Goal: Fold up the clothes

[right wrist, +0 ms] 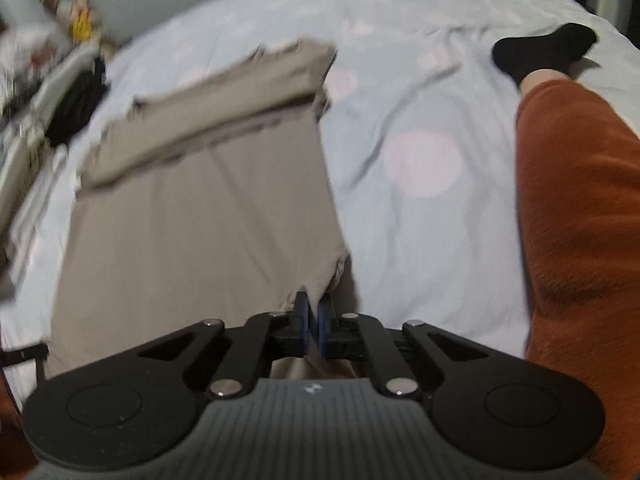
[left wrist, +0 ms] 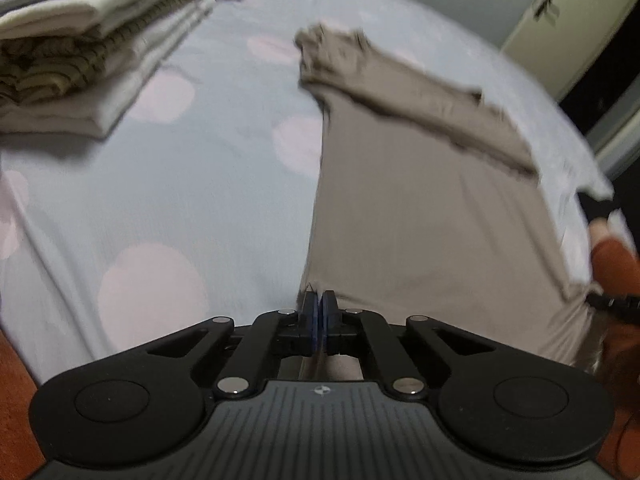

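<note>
A beige garment (left wrist: pixel 420 200) lies spread on the pale blue bedsheet (left wrist: pixel 180 184), its far end folded over into a thick band (left wrist: pixel 420 92). My left gripper (left wrist: pixel 319 300) is shut on the garment's near left corner, the blue pads pinching the cloth edge. In the right wrist view the same beige garment (right wrist: pixel 200 208) runs away from the camera, and my right gripper (right wrist: pixel 314 304) is shut on its near right corner, where the fabric bunches between the pads. The other gripper's black tip (left wrist: pixel 612 304) shows at the garment's right edge.
A stack of folded clothes (left wrist: pixel 80 60) sits at the far left. A person's leg in rust-orange trousers (right wrist: pixel 580 220) with a black sock (right wrist: pixel 544 54) rests on the bed to the right. A doll (right wrist: pixel 64 4) and dark clutter (right wrist: pixel 76 104) lie at the far left edge.
</note>
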Demonstrator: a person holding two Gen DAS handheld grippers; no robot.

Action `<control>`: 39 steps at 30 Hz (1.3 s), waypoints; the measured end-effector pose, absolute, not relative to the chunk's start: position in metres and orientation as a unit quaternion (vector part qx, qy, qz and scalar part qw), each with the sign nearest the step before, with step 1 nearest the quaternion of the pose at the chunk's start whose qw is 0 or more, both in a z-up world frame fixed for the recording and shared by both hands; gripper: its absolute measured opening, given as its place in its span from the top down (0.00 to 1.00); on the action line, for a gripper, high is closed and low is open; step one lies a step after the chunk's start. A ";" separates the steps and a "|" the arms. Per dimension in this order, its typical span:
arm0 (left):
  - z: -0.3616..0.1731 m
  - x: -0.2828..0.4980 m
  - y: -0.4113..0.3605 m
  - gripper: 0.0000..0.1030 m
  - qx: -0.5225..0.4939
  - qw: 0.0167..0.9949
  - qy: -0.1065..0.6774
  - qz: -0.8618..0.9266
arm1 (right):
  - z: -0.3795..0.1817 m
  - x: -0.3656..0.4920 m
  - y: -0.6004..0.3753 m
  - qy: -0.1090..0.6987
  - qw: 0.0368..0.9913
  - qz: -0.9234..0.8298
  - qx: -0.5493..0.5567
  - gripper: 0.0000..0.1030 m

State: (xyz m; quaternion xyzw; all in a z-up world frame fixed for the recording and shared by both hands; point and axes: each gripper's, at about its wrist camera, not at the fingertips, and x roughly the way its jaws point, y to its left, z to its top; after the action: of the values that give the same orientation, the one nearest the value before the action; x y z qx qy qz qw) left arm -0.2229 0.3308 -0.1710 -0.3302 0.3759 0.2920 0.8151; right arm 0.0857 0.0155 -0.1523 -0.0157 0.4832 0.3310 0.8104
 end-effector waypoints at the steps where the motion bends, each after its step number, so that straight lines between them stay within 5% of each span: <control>1: -0.169 -0.225 0.333 0.98 -0.331 0.818 0.365 0.298 | -0.152 0.090 0.012 0.478 0.815 0.329 0.003 0.95; 9: -0.176 -0.209 0.348 0.97 -0.318 0.812 0.355 0.337 | -0.160 0.106 0.037 0.448 0.839 0.310 0.013 0.94; 14: -0.174 -0.211 0.348 0.85 -0.290 0.802 0.369 0.368 | -0.161 0.110 0.032 0.453 0.853 0.260 0.009 0.75; 19: -0.150 -0.222 0.348 0.85 -0.274 0.815 0.362 0.359 | -0.144 0.112 0.018 0.465 0.842 0.273 0.012 0.75; 26: -0.124 -0.188 0.317 0.73 -0.125 0.856 0.441 0.239 | -0.124 0.084 0.058 0.468 0.748 0.406 -0.238 0.75; 31: -0.132 -0.173 0.282 0.47 -0.006 0.848 0.512 0.138 | -0.132 0.061 0.074 0.446 0.668 0.464 -0.372 0.68; 33: -0.141 -0.170 0.268 0.46 0.037 0.836 0.538 0.102 | -0.139 0.054 0.079 0.432 0.639 0.482 -0.415 0.58; 39: -0.175 -0.168 0.255 0.42 0.076 0.803 0.588 0.060 | -0.167 0.044 0.091 0.411 0.570 0.508 -0.499 0.53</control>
State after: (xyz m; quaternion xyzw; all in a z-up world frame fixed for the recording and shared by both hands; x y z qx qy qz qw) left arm -0.1685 0.2551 -0.1746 0.0756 0.5878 0.0603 0.8032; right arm 0.0437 0.0913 -0.1665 -0.4987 0.4107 0.5079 0.5697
